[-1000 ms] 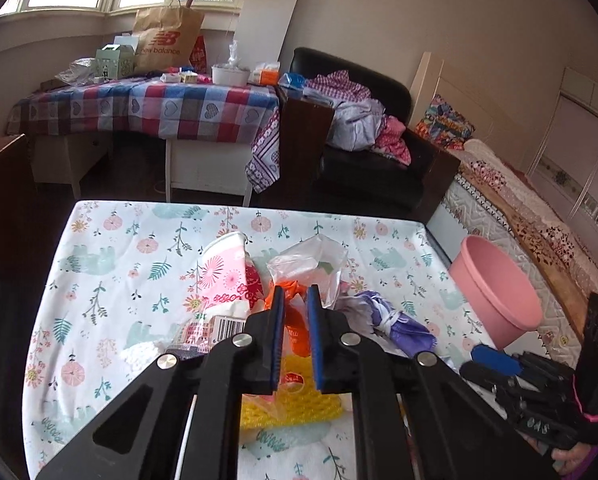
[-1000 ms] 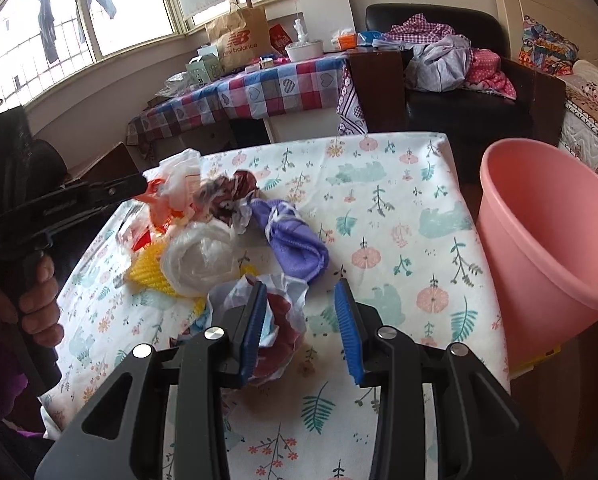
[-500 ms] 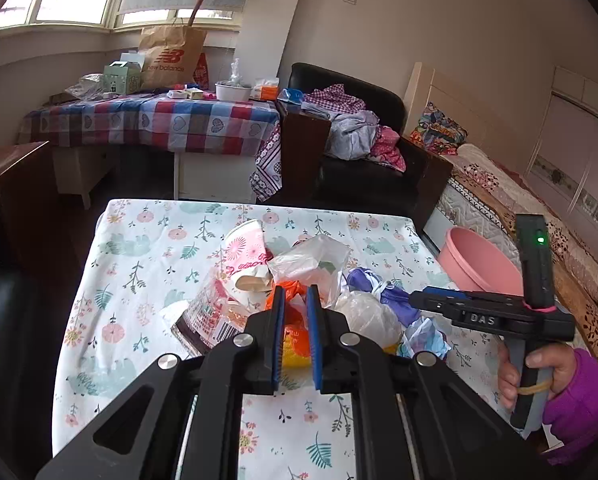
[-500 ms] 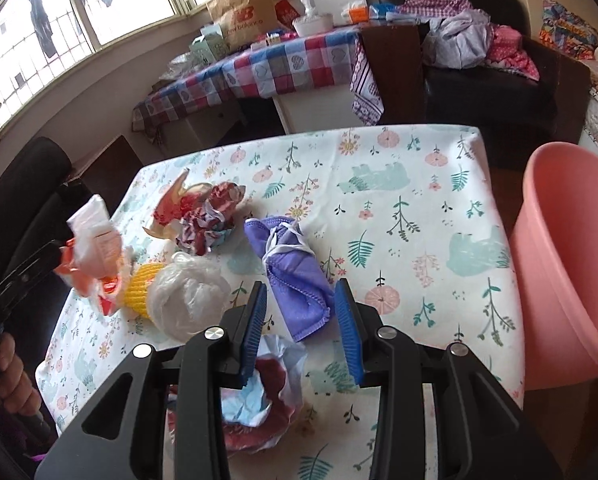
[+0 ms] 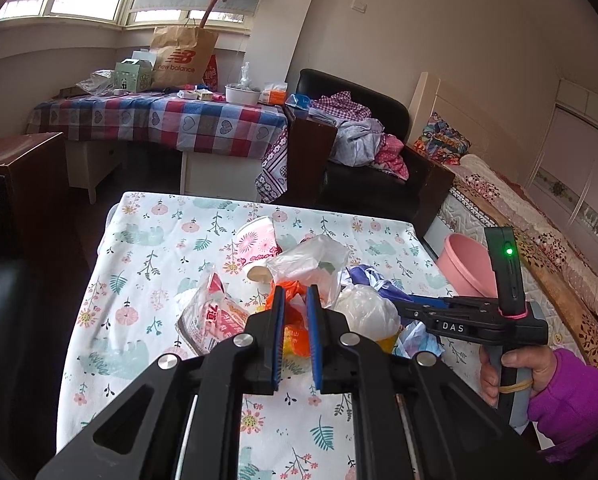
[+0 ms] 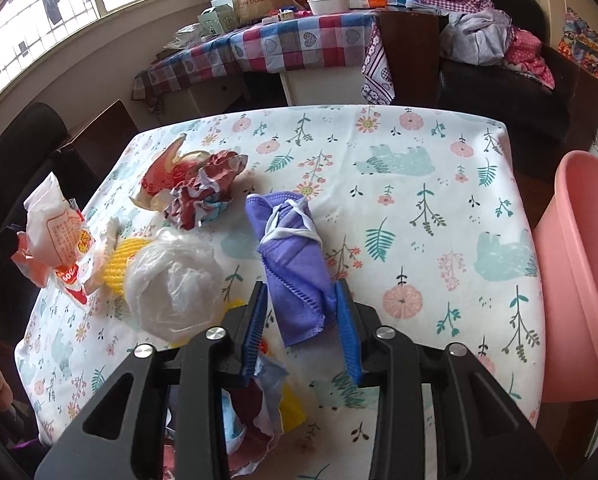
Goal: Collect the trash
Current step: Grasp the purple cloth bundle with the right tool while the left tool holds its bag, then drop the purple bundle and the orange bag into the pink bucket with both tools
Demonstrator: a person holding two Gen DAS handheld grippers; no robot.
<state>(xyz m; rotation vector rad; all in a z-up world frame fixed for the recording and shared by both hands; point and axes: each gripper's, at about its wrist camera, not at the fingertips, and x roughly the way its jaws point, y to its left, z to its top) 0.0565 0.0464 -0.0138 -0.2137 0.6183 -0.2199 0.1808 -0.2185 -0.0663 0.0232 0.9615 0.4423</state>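
Observation:
My left gripper (image 5: 295,320) is shut on an orange-and-white plastic wrapper (image 5: 295,300), which it holds above the trash pile; the right wrist view shows this wrapper (image 6: 55,240) at the far left. My right gripper (image 6: 301,312) points down over a folded purple face mask (image 6: 295,264). Its jaws are closing with the mask's near end between them, and no firm pinch shows. The pile also holds a pink paper cup (image 5: 255,248), a white plastic ball (image 6: 175,280), a yellow foam net (image 6: 123,256) and a crumpled red wrapper (image 6: 207,192).
A pink basin (image 6: 579,264) stands off the right edge of the floral-cloth table (image 6: 419,152). Crumpled blue-and-red paper (image 6: 255,400) lies under the right gripper. A checked table, a black sofa with clothes and a bed stand beyond.
The left gripper drew back and up with the wrapper off the pile. The right gripper moved from over the crumpled paper forward onto the purple mask, and its jaws narrowed.

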